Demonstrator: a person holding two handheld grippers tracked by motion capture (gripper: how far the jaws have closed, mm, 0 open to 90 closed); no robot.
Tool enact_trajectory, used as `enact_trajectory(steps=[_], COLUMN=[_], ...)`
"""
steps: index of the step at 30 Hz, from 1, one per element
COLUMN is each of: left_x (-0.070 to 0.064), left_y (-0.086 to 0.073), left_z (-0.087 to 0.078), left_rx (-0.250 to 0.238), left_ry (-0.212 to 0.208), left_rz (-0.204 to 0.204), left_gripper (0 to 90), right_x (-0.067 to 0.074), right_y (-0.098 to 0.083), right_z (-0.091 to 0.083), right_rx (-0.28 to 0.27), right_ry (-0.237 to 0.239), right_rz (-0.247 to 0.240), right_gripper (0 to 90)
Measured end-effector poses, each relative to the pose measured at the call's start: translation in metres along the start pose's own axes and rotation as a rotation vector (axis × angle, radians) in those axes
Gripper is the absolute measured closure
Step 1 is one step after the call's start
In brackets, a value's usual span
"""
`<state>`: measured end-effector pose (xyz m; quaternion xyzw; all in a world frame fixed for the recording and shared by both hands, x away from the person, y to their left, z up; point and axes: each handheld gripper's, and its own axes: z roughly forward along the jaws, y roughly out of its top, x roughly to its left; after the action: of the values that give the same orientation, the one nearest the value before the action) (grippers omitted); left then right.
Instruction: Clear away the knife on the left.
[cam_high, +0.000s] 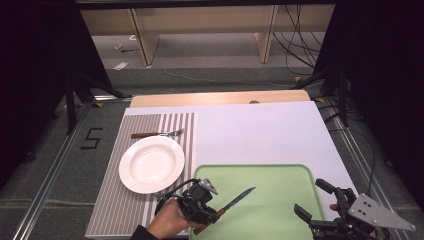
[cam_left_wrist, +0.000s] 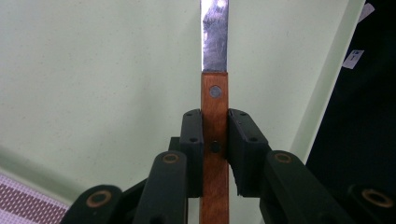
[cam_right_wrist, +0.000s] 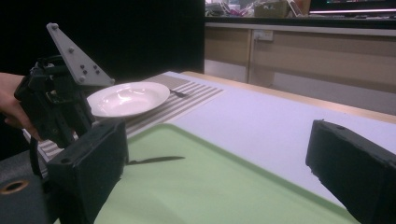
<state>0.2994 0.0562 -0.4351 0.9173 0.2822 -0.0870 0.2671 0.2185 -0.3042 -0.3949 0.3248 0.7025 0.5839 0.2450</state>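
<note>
A knife with a brown wooden handle (cam_left_wrist: 215, 100) and a steel blade (cam_high: 240, 196) points away to the right over the green tray (cam_high: 280, 220). My left gripper (cam_high: 216, 213) is shut on the handle, and its jaws press both sides of the wood (cam_left_wrist: 215, 135). The blade (cam_right_wrist: 156, 160) sits low over the tray; I cannot tell whether it touches. My right gripper (cam_high: 314, 199) stands open at the tray's right edge, its jaws wide apart with nothing between them (cam_right_wrist: 219, 177). It looks across at the left gripper (cam_right_wrist: 56, 102).
A white plate (cam_high: 151, 164) rests on a striped placemat (cam_high: 115, 205) left of the tray. A fork (cam_high: 157, 134) with a brown handle lies just beyond the plate. A pale sheet (cam_high: 260, 135) covers the table behind the tray.
</note>
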Motion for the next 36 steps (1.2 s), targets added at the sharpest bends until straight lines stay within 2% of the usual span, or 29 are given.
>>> enact_trajectory(steps=[9,15,22,29,32,34,36], left_x=[-0.002,-0.003,-0.001,-0.001,-0.003,-0.004,-0.006], left_y=[0.003,0.005,0.006,0.005,0.004,0.004,0.005], left_z=[0.009,0.019,0.031,0.035,0.035,0.035,0.034], left_rx=[0.036,0.086,0.139,0.146,0.146,0.146,0.129], left_ry=[-0.01,-0.018,-0.001,-0.008,-0.014,-0.022,-0.008], left_rz=[-0.007,0.003,0.009,0.0,0.016,0.025,0.048], left_gripper=[76.6,76.6,76.6,76.0,75.1,67.8,57.7], right_x=[0.0,0.0,0.0,0.0,0.0,0.0,0.0], right_y=[0.0,0.0,0.0,0.0,0.0,0.0,0.0], right_z=[0.0,0.0,0.0,0.0,0.0,0.0,0.0], right_rx=[-0.001,0.0,0.001,0.001,0.001,0.001,0.001], right_ry=[0.0,0.0,0.001,0.003,0.003,0.003,0.003], right_rz=[-0.002,-0.002,-0.003,-0.002,-0.002,-0.002,-0.002], right_gripper=[6.7,6.8,6.8,6.8,6.8,6.8,6.9])
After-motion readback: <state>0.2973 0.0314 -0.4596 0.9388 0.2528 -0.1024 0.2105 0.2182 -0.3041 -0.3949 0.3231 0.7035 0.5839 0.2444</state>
